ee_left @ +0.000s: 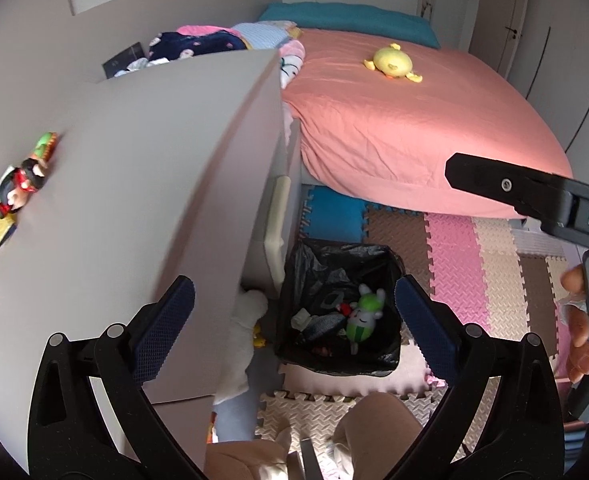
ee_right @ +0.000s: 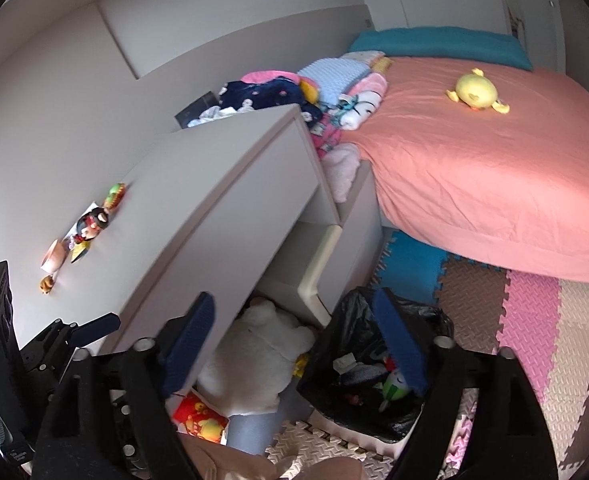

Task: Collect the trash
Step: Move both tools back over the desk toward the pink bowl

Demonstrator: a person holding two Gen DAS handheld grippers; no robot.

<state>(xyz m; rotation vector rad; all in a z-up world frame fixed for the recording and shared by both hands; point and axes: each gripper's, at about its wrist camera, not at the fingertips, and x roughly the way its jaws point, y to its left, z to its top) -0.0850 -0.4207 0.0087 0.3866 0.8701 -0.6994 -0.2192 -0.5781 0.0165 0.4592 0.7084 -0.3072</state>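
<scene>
Bin: we see a square trash bin lined with a black plastic bag (ee_left: 336, 304) standing on the foam floor mats beside the pale grey cabinet (ee_left: 134, 200), just below both tools.
Bin contents: we find a green-and-white plush toy (ee_left: 364, 314) lying inside on top of crumpled paper and dark scraps.
Left tool: we hold the left tool (ee_left: 294, 320) above the bin with its blue-padded jaws spread as wide as they go and nothing between them.
Right tool: we hold the right tool (ee_right: 298, 348) over the bin's near rim, jaws wide apart and gripping nothing; the right-hand pad overlaps the bin's opening in our view.
Surface: we note small colourful figurines (ee_right: 94, 224) near the wall on the cabinet's top.
Floor: we see a white plush animal (ee_right: 262, 356) lying against the cabinet's base, just beside the bin, on interlocking foam mats in pink, blue, brown and cream (ee_left: 454, 264).
Bed: we see a salmon-pink sheet (ee_left: 414, 132) with a yellow plush duck (ee_left: 392, 62) lying on it, well apart from the bin.
</scene>
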